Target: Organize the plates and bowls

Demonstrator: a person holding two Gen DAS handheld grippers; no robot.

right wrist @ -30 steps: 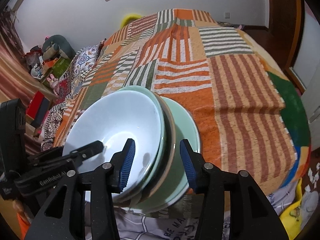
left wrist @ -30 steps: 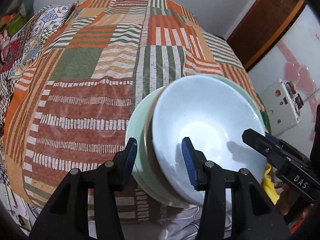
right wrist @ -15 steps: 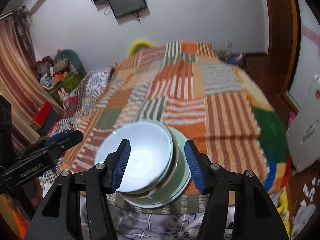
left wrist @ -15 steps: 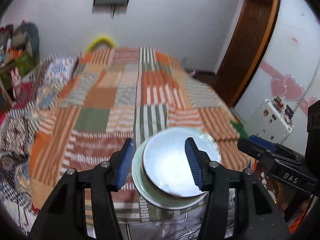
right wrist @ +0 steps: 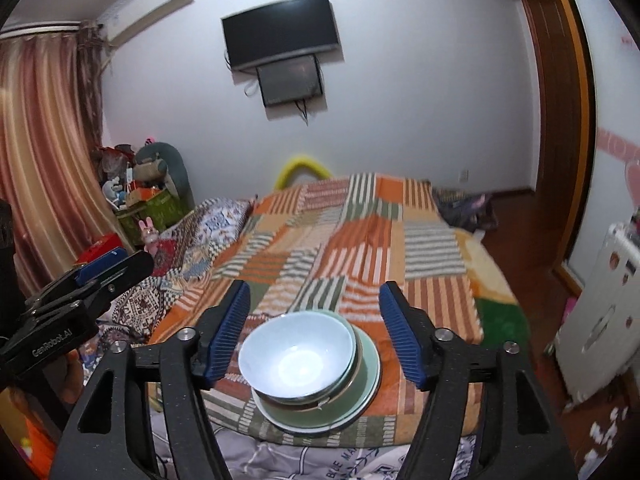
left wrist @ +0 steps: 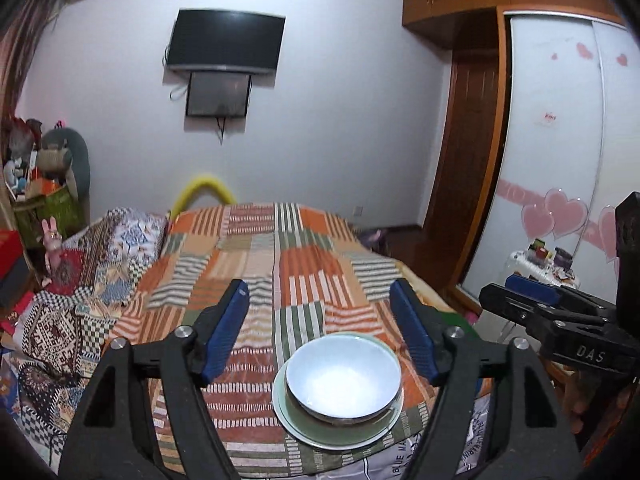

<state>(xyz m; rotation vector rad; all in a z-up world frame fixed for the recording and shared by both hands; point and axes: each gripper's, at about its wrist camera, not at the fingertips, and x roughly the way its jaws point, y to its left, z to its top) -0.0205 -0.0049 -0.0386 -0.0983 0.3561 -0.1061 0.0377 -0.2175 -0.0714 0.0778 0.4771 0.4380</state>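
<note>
I have the stack sitting on the bed, close to its near edge and a little toward the near right corner. A pale blue bowl is on top, nested in what looks like another bowl, and all of it rests on a green plate. In the right wrist view the bowl leans slightly left on the plate, so the nesting is not quite square.

I judge this to be glazed ceramic: stiff, fairly heavy as a stack, slick at the rims and easy to chip. The quilt is soft, so the stack could rock if nudged. If I lift it again, I would pinch the plate's rim from opposite sides, one gripper each, and keep it level so the bowls do not slide.

The left gripper has its jaws spread wide and opening, with nothing between them; the stack lies below and beyond, untouched. The right gripper is likewise spread and opening, empty, hovering clear above the stack. Each gripper shows at the edge of the other's view.
</note>
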